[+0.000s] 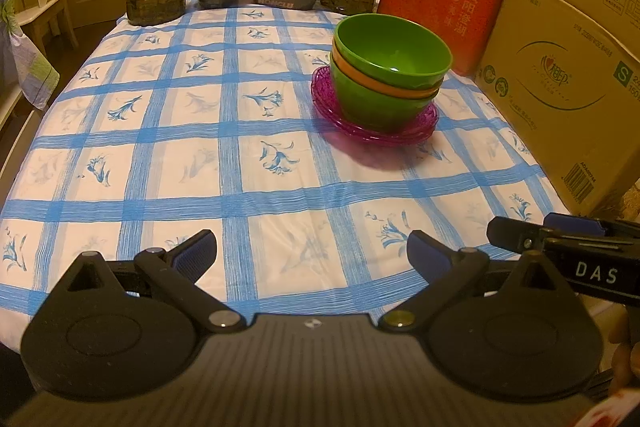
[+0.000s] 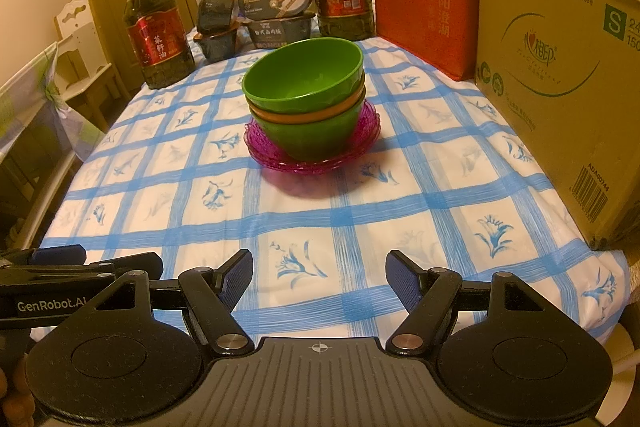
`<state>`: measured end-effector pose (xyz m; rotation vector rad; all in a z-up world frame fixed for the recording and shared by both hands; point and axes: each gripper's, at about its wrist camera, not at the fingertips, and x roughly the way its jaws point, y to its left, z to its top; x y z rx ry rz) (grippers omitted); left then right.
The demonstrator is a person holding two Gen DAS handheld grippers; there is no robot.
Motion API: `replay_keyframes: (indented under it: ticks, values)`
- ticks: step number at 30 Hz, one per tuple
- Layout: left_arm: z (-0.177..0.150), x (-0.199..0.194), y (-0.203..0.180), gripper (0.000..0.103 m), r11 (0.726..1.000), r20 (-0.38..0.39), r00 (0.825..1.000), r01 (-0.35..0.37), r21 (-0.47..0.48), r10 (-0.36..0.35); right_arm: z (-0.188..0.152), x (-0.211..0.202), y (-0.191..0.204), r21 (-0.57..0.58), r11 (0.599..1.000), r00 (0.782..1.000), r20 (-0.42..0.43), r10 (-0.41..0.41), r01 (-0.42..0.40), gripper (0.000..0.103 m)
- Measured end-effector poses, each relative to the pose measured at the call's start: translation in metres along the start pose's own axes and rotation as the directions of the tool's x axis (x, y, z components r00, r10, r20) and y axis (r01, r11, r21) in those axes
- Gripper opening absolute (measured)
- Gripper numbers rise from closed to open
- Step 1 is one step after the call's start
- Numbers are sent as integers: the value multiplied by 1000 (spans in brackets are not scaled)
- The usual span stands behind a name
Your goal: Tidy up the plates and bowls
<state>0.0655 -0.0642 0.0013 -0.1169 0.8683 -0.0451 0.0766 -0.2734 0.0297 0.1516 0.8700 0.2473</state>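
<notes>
On the blue-checked tablecloth (image 2: pixel 304 227), 3 nested bowls, green (image 2: pixel 303 79) over orange (image 2: pixel 280 115) over green, sit on a stack of magenta plates (image 2: pixel 264 151) near the cardboard box (image 2: pixel 560 67). The left gripper (image 1: pixel 312 253) and right gripper (image 2: pixel 319 277) hover well short, both with jaws apart and empty. The sorting looks either finished or not yet begun; any next move calls for reaching forward to the top bowl's rim.

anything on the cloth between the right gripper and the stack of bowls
Nothing: in the right wrist view, only bare checked tablecloth lies between the open right gripper and the stack of bowls on the purple plates.
</notes>
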Motion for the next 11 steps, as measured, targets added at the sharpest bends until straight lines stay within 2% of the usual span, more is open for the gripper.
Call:
replay_keyframes:
  ticks: [11]
  values:
    - [0,0,-2,101,1000,5,1000,10,-6,-10,0,0,0,0,1000,1000,0,0,0,73]
